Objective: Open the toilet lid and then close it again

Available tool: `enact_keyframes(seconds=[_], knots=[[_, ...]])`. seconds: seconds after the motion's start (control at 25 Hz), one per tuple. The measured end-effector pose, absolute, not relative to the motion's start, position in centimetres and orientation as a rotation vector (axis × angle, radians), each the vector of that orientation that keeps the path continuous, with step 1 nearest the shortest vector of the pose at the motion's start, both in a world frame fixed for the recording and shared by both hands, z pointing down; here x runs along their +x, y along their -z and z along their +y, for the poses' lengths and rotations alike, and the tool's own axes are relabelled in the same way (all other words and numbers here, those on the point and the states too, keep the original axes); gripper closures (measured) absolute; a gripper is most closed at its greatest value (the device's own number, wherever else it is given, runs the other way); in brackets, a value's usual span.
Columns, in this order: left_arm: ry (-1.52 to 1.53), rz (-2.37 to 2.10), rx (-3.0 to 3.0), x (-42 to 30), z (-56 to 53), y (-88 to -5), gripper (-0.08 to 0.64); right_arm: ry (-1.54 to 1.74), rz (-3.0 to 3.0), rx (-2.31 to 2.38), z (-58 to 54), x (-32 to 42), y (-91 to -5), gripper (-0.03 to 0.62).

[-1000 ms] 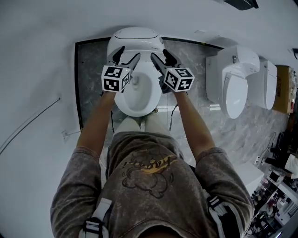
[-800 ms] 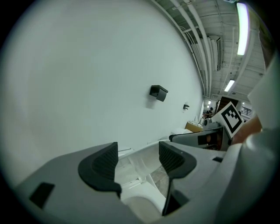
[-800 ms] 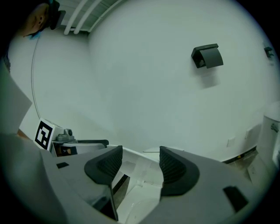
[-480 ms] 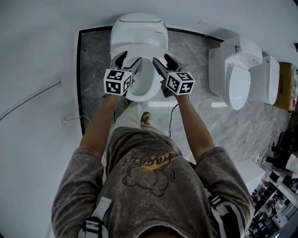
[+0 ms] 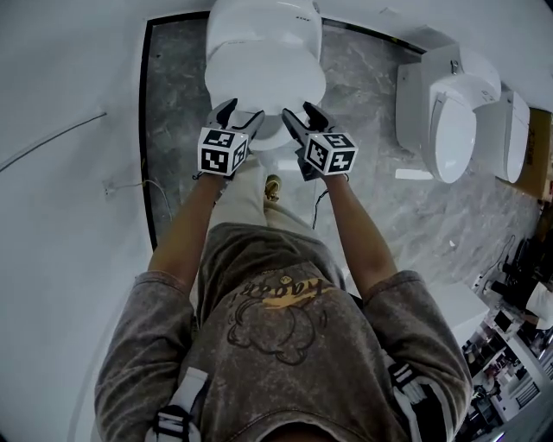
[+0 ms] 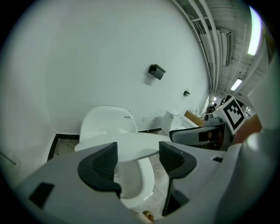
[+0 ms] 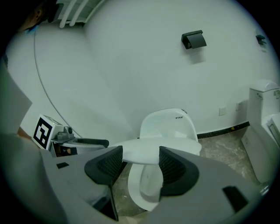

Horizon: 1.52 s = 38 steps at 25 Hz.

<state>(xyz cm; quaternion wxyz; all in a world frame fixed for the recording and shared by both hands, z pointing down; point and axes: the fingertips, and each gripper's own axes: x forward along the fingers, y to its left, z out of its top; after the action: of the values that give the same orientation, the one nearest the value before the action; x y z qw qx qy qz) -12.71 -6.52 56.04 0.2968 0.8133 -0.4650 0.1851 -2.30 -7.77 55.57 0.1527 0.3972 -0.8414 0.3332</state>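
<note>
Smooth, glossy white toilet lid [image 5: 263, 78]; polished grey veined stone-look floor tiles [image 5: 173, 95] flank the toilet, a matt white wall [image 6: 109, 52] behind it. Left gripper [image 6: 136, 154]: matt grey plastic-looking shell, 2 ribbed matt black pads [image 6: 101, 162]. Sweatshirt [image 5: 276, 345]: mottled grey cloth.

View from above, steeply downward. A person in a grey printed sweatshirt [image 5: 276, 337] extends both bare forearms over a white toilet [image 5: 259, 22], whose lid [image 5: 263, 82] hides nearly all of the bowl. The left gripper [image 5: 242, 110] and the right gripper [image 5: 300, 110], each with jaws apart, lie side by side at the lid's front edge; contact cannot be judged. The grey marble floor [image 5: 363, 78] has a dark border strip [image 5: 143, 129] against a white wall [image 5: 60, 259]. Two further toilets [image 5: 449, 104] stand at right
</note>
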Motion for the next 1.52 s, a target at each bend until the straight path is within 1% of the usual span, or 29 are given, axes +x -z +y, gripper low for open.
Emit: enact_keyframes(seconds=[0.4, 1.0, 1.32, 1.4, 1.52], knots=[[-0.628, -1.171, 1.982, -12.1, 0.3, -66.7, 0.272, -1.041, -2.252, 1.040, -0.4, -2.1, -65.7, 0.331], [-0.714, -1.110, 1.820, -12.2, 3.9, -81.2, 0.272, -1.152, -2.071, 0.966, 3.2, -2.2, -80.3, 0.331], [-0.729, -1.127, 1.811, -12.2, 3.9, -84.3, 0.273, -1.165, -2.023, 0.976, 3.2, -2.0, -84.3, 0.336], [-0.725, -1.137, 1.814, -12.3, 3.9, -84.5, 0.279, -1.158, -2.024, 1.008, 3.1, -1.7, -84.6, 0.379], [-0.739, -1.105, 1.791, -12.2, 4.1, -84.5, 0.278, -1.180, -2.006, 0.996, 3.1, -1.7, -84.6, 0.380]])
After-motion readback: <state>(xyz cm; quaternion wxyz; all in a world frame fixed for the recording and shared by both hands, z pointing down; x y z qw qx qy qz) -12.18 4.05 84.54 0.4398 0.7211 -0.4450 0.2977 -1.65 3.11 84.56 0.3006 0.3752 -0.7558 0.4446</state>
